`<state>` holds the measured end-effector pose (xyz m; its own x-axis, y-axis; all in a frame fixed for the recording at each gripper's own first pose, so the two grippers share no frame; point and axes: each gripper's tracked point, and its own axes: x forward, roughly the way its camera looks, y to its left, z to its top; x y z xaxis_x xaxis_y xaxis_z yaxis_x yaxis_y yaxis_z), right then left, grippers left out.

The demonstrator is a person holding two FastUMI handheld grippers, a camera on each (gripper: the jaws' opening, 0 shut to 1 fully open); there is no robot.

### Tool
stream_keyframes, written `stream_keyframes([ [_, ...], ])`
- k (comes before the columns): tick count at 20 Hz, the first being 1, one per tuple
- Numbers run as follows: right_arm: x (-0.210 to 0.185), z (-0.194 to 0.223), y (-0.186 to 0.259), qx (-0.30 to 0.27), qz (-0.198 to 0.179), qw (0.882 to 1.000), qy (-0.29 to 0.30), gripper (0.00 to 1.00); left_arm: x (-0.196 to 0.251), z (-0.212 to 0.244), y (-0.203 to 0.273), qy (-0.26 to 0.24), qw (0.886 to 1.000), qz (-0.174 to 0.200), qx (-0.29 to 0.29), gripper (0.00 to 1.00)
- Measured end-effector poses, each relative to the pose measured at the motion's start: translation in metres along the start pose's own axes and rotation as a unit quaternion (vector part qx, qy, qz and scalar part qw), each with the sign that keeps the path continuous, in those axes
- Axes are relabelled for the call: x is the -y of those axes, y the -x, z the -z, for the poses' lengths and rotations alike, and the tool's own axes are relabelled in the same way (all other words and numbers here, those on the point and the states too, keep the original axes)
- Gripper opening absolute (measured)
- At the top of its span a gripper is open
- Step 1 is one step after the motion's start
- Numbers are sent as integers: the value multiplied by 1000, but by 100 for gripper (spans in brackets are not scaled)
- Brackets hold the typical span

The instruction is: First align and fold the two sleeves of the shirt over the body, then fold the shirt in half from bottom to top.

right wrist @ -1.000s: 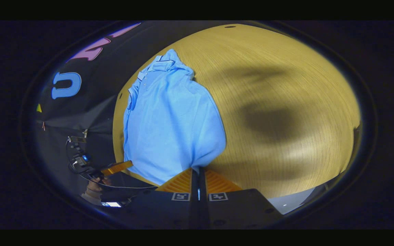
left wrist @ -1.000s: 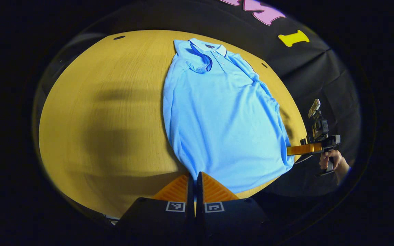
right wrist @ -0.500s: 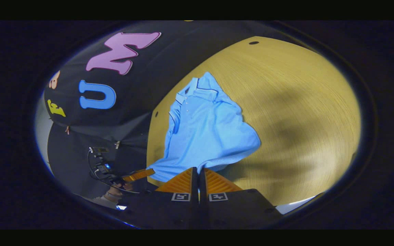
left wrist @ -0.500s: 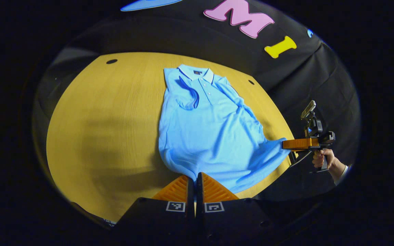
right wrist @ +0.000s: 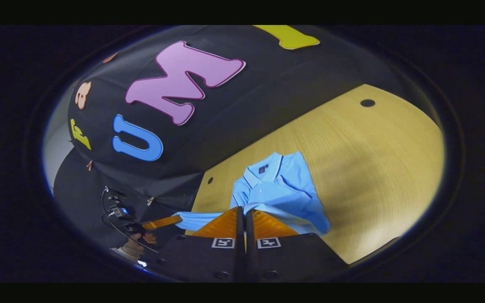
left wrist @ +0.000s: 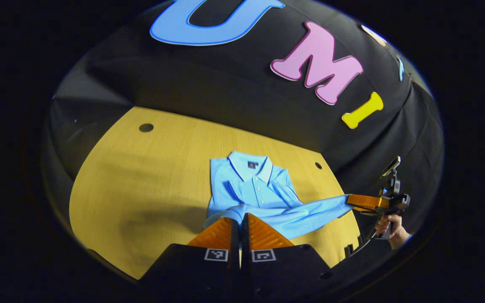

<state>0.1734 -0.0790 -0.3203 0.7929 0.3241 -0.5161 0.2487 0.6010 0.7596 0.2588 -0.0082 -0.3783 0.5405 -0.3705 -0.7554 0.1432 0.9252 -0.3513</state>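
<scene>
The counter (left wrist: 150, 181) is a broad sheet of pale yellow wood with fine grain running across it, and a few small dark round holes are set into it near the far edge, one (left wrist: 146, 127) off to the left and another (left wrist: 318, 166) close beside the shirt's shoulder. Soft grey shadows lie across the bare wood to the left of the shirt (left wrist: 251, 185). Behind the counter hangs the booth's black cloth wall (left wrist: 209, 92), creased and draped, dropping down past the counter's right side. The light blue polo shirt lies near the counter's middle with its collar toward the wall and its sleeves folded over the chest. Its bottom hem is lifted off the wood and stretched in a taut band between the two grippers. The left gripper (left wrist: 240, 223) is clenched on one corner of that hem, fingers pressed together with the cloth pinched between them. The right gripper (right wrist: 244, 219) is likewise clamped on the other corner; in the left gripper view it hangs out past the counter's right edge, held by a hand (left wrist: 387, 229). In the right gripper view the hem runs sideways from its fingers to the other gripper, above the rest of the shirt.
</scene>
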Motion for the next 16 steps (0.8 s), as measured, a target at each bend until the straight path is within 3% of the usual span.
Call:
stream_keyframes([
  [3,2,-51,-52,15,12,999,40,5,-14,-42,-47,1,1000,-24,14,6],
  [4,5,-63,-74,14,18,998,52,0,-16,-56,-64,9,999,-27,17,6],
  [5,8,-74,-91,15,25,998,63,5,-20,-66,-85,10,999,-36,19,6],
  [6,14,-83,-111,15,33,997,73,0,-27,-74,-105,4,999,-49,15,6],
  [7,23,-89,-130,12,45,996,81,5,-34,-79,-124,-4,998,-62,10,6],
  [12,77,-95,-202,-7,105,990,94,0,-54,-77,-202,3,994,-109,-12,6],
  [14,99,-93,-219,-14,123,989,83,5,-66,-75,-214,18,991,-130,-17,6],
  [16,125,-96,-220,-13,142,987,72,0,-79,-73,-220,22,989,-143,-19,6],
])
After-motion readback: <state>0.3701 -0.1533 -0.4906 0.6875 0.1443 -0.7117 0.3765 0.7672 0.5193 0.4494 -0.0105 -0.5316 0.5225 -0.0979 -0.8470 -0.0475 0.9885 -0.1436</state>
